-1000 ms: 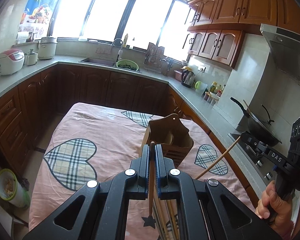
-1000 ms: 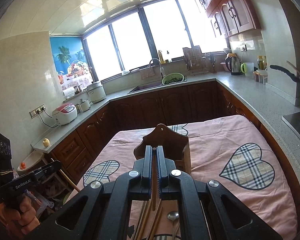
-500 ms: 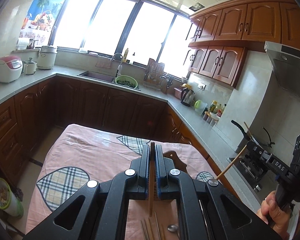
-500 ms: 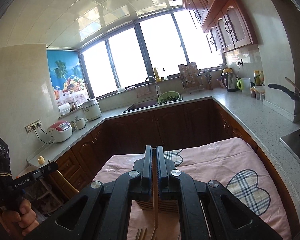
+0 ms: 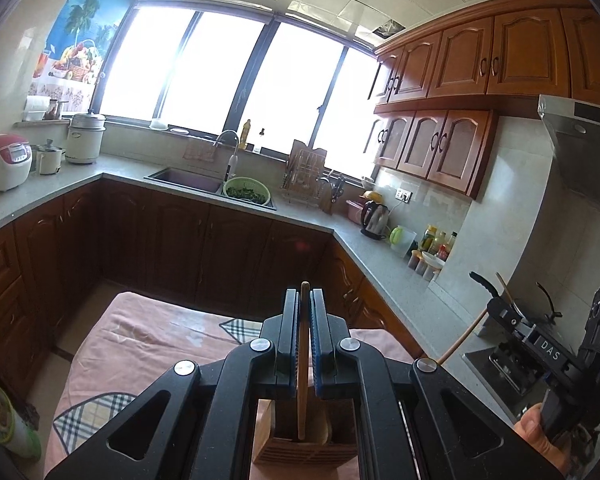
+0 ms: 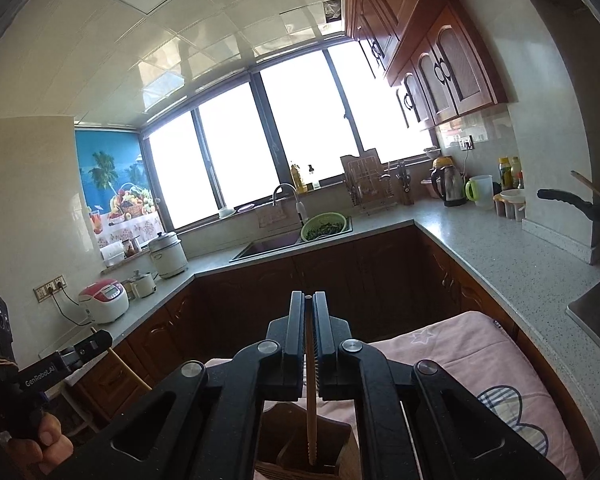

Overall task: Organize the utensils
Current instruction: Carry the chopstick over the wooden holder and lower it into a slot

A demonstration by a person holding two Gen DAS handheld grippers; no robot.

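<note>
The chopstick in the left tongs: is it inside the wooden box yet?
Partly in. The chopstick, pinched by the left tongs, hangs upright with its lower end dipping into the open wooden holder.

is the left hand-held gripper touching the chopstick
Touching. The left wrist view shows the left hand-held gripper shut on the chopstick, both pads pressing its sides.

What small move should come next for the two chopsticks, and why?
Probably lower both grippers a little, then open. The left gripper and the right gripper each pinch a chopstick upright, with the tips just over the open top of the wooden holder on the table.
</note>
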